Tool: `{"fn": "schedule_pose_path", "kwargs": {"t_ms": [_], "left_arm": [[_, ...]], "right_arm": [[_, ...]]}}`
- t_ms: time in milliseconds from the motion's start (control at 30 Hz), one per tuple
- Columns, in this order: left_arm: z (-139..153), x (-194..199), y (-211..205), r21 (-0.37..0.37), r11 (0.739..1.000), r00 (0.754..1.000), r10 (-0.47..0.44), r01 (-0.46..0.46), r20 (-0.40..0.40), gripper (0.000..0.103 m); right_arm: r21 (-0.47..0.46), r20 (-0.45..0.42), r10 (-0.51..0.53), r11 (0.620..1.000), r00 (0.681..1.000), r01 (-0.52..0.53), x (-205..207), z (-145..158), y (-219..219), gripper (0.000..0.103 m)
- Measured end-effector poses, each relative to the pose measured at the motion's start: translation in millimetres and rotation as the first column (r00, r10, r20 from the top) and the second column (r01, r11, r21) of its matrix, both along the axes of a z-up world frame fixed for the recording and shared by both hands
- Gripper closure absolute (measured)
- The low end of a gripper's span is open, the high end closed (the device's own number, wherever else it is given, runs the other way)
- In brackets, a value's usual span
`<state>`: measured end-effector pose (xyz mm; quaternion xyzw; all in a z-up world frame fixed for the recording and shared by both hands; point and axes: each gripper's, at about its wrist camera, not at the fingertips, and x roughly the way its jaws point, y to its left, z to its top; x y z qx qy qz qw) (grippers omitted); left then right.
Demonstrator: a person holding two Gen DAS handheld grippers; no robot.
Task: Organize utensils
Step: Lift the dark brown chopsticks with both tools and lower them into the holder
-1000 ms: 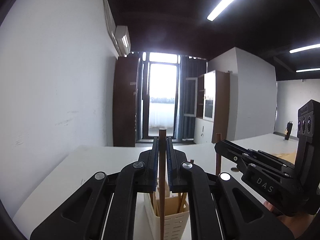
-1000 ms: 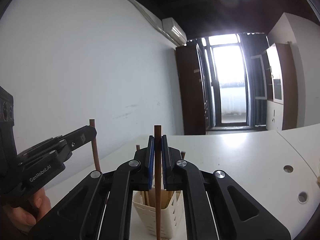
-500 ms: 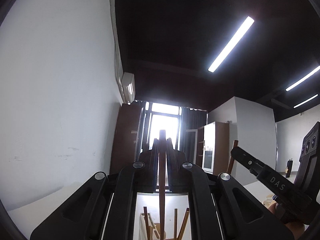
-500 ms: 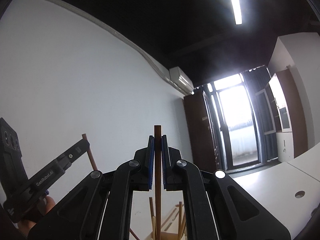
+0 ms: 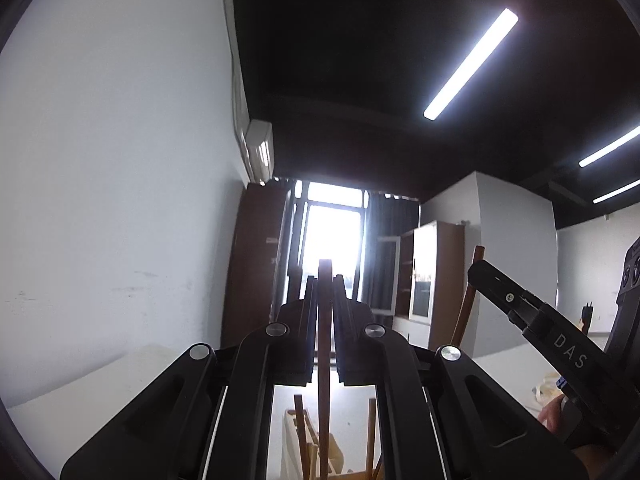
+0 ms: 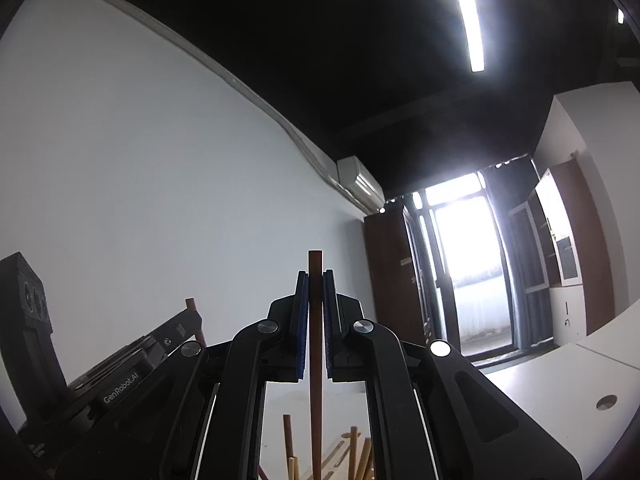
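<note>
A: While the left wrist view tilts up at the ceiling, what does the left gripper [image 5: 324, 280] hold?

B: A slim brown wooden chopstick [image 5: 324, 360], clamped between its fingers. Its long axis runs up and down through the grip, the top end poking just above the fingertips, the lower end pointing down toward the cream plastic utensil holder [image 5: 336, 452] showing below, between the gripper's arms.

A: And the holder's contents?

B: A few more wooden sticks [image 5: 371, 436] lean inside it. The right gripper [image 5: 476, 268] sits off to the right, with its own stick tilted.

A: Now the right wrist view?

B: The right gripper [image 6: 316, 276] is closed on a second slim brown wooden chopstick [image 6: 315, 360], blue pads pressing either side, stick upright. More stick ends [image 6: 354, 452] fan out below it; the holder's rim I cannot make out here. The left gripper [image 6: 192, 316] is low on the left.

A: Which is nearer the holder?

B: I'd judge neither clearly; both sticks hang above it, so the move turns on lowering straight down.
</note>
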<state>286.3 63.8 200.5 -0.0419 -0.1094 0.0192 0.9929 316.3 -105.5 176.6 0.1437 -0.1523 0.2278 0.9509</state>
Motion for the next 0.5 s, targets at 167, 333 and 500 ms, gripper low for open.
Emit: {"fn": "schedule_pose_path", "kwargs": {"t_ms": [167,333,500], "left_arm": [[-9.7,24.1,0.2,0.021,0.999,0.991,0.037,-0.034,-0.129,0.096],[-22.5,36.7,13.1,-0.011,1.000,0.975,-0.002,0.000,-0.224,0.096],[-28.2,45.0,22.8,-0.027,0.999,0.959,-0.043,0.037,-0.280,0.096]], "right_arm": [[0.003,-0.080,0.007,1.000,0.997,-0.007,17.8,-4.9,-1.9,0.095],[-0.015,-0.162,0.017,1.000,0.987,-0.020,31.3,-9.3,2.6,0.095],[-0.043,-0.218,0.021,0.999,0.976,-0.031,36.6,-13.4,5.6,0.095]]}}
